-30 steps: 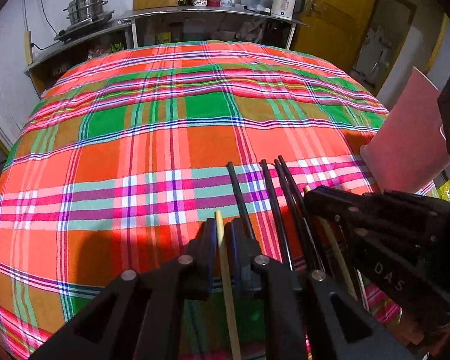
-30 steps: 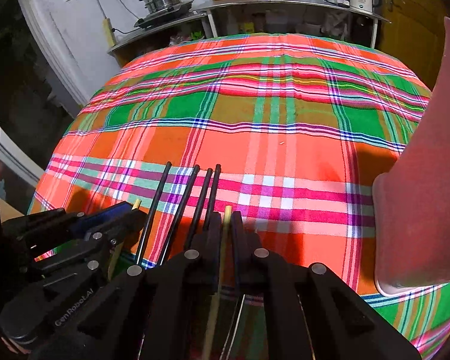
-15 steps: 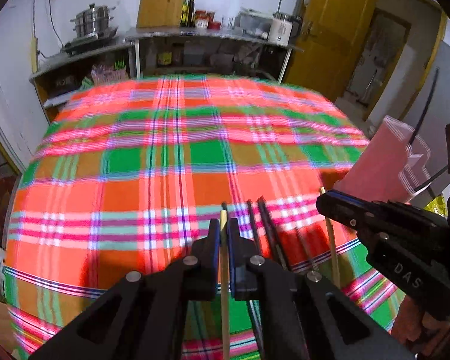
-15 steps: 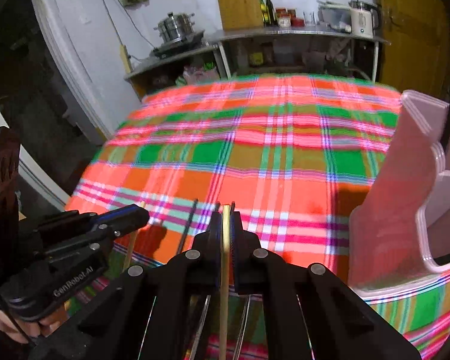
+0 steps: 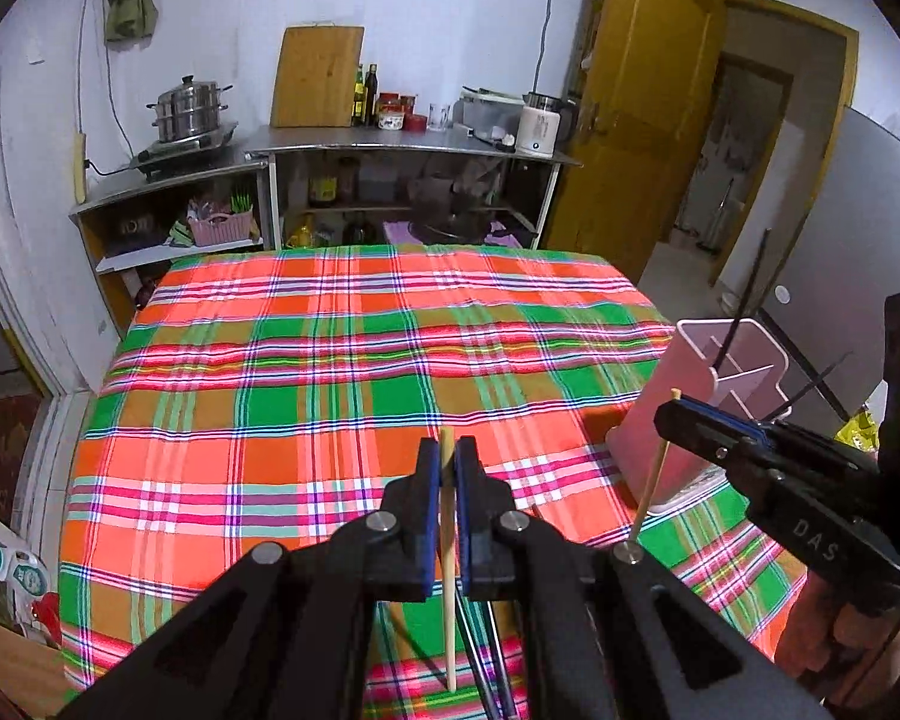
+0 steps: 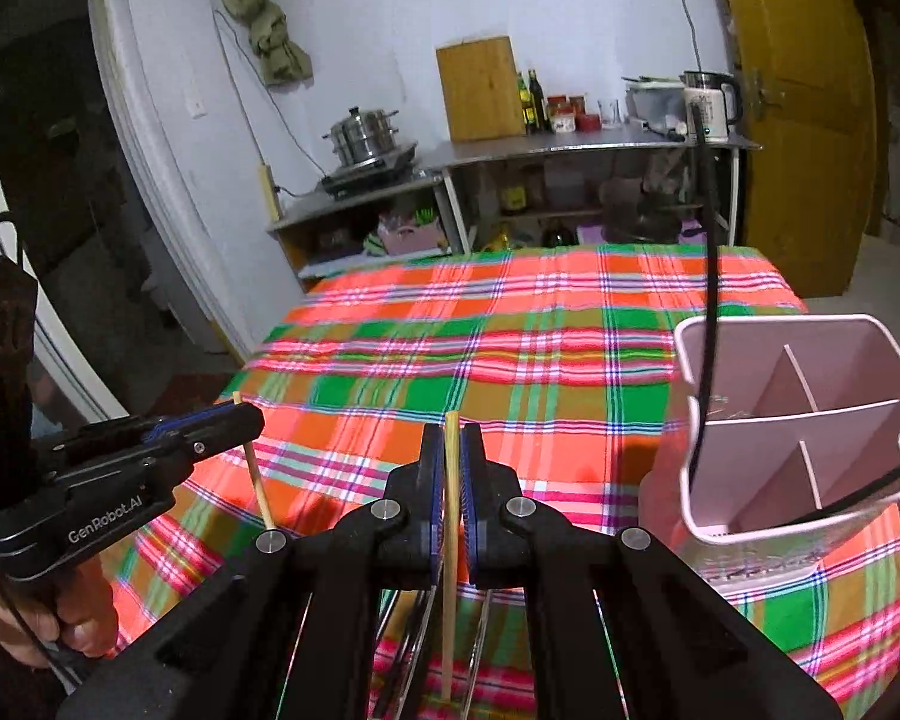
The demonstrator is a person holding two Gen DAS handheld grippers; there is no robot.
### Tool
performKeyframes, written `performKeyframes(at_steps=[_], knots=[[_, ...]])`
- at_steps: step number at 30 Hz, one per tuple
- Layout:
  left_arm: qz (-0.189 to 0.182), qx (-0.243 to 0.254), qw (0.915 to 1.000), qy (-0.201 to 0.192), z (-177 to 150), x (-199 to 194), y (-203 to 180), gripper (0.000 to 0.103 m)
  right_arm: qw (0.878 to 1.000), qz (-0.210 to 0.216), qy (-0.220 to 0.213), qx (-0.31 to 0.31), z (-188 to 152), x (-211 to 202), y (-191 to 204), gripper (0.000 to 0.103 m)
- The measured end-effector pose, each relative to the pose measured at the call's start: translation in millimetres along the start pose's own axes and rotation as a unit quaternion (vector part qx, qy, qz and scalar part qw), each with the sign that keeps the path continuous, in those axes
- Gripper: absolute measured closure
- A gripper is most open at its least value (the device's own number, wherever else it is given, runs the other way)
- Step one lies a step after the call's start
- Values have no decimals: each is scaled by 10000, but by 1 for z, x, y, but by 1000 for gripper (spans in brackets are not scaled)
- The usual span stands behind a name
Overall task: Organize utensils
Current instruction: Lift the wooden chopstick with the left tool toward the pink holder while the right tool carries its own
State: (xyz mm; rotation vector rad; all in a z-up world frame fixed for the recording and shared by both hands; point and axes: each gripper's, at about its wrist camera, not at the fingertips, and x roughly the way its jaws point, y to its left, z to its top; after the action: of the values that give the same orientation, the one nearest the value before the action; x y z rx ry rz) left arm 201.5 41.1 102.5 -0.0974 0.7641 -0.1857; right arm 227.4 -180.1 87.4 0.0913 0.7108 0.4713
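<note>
Your left tool (image 5: pixel 448 468) and right tool (image 6: pixel 452 459) each clamp a wooden chopstick (image 5: pixel 447 576), the pink holder (image 6: pixel 792 426) beside the right tool, black chopsticks (image 5: pixel 489 660) on the bench (image 5: pixel 330 372) below.

left gripper (image 5: pixel 448 468): black plastic linkage arms, angular, with triangular cut-outs; round silver screws at each pivot; blue pads lining the inner faces of the fingers (image 5: pixel 428 480); seen from the right wrist view its side reads "genrobot.ai" in pale letters, with a blue strip along the finger edge; bare skin of the left hand (image 6: pixel 60 612) under its handle, thin black cable just beside it; right gripper (image 6: pixel 452 468): same black linkage, silver screws, blue ribbed pads; from the left wrist view its side carries pale letters "das"; right hand (image 5: pixel 816 624) bare, reddish skin below the body
</note>
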Motion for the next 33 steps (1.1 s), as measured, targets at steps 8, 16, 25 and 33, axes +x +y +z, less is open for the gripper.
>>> performKeyframes(at_steps=[8, 16, 25, 33], knots=[[-5, -39, 9999, -160, -18, -29, -5, 97, 9998, 11, -178, -40, -14, -32, 1, 98], [57, 100, 9999, -66, -32, -53, -15, 97, 9997, 9, -208, -142, -24, -54, 1, 98], [12, 49, 9999, -114, -22, -66, -21, 97, 9988, 27, -468, -114, -24, -78, -4, 98], [-604, 4, 9979, -239, 0, -68, -55, 97, 9964, -151, -831, 116, -18, -115, -32, 98]])
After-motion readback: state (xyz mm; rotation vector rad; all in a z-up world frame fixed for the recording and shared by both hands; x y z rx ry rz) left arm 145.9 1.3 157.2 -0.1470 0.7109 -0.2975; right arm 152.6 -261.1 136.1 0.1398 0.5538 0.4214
